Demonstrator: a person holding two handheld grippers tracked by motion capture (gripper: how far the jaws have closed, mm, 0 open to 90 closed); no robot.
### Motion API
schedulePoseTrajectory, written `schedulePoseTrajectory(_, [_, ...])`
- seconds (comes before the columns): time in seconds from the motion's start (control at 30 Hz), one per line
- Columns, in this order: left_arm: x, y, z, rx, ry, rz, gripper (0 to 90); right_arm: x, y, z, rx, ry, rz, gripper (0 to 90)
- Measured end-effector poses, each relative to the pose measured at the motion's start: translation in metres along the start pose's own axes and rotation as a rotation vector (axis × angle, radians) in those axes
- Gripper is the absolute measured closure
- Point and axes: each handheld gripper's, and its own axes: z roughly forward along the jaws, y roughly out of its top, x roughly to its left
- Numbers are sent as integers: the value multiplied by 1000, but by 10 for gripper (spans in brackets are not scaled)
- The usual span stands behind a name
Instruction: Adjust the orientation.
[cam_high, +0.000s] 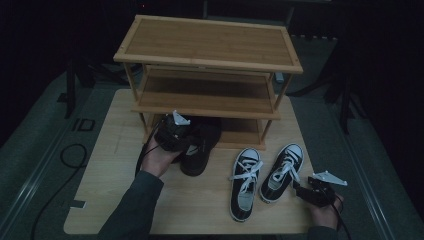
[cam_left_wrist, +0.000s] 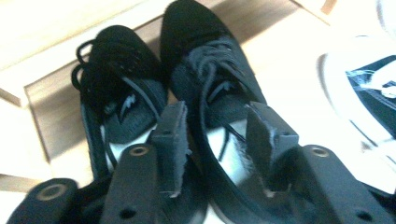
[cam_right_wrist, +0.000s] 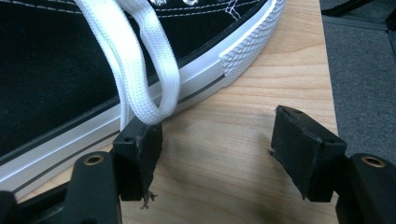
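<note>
The person seems to be putting shoes away on the wooden shoe rack (cam_high: 207, 60) standing at the far edge of the desk (cam_high: 110, 165).

On the left, the left gripper (cam_high: 172, 131) is hovering over a pair of black sneakers (cam_high: 200, 145) lying at the foot of the rack with their toes tucked into its bottom shelf. From above I cannot make out its jaws. The left gripper view is showing them parted, straddling the collar of the right-hand sneaker (cam_left_wrist: 210, 93) without pressing on it. So, as I judge it, this pair is being set in place or released; the next move calls for backing clear without dragging the shoe.

Further right, two black-and-white canvas sneakers (cam_high: 265, 175) are waiting near the desk's front right corner. The right gripper (cam_high: 312, 192) is resting beside them, and the right gripper view is showing its jaws open, empty, one pad (cam_right_wrist: 140, 154) just under a white lace loop (cam_right_wrist: 140, 60).
</note>
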Motion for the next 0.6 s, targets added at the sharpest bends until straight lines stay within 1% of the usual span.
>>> schedulePoseTrajectory(0.07, [2,-5,-2,-5,-8,-11,663,0,0,0,0,0,0,335])
schedulePoseTrajectory(0.2, [4,-19,-5,-1,-13,-18,745,0,0,0,0,0,0,335])
schedulePoseTrajectory(0.27, [4,-21,-6,1,-13,-13,778,0,0,0,0,0,0,335])
schedulePoseTrajectory(0.3, [3,-27,-7,3,-9,-7,799,0,0,0,0,0,0,335])
schedulePoseTrajectory(0.43, [0,-40,-3,33,6,-8,897,0,0,0,0,-1,-2,335])
schedulePoseTrajectory(0.5, [-2,-46,1,47,8,-7,899,0,0,0,0,-1,1,335])
schedulePoseTrajectory(0.6, [-4,-55,6,65,0,-11,900,0,0,0,0,-1,1,335])
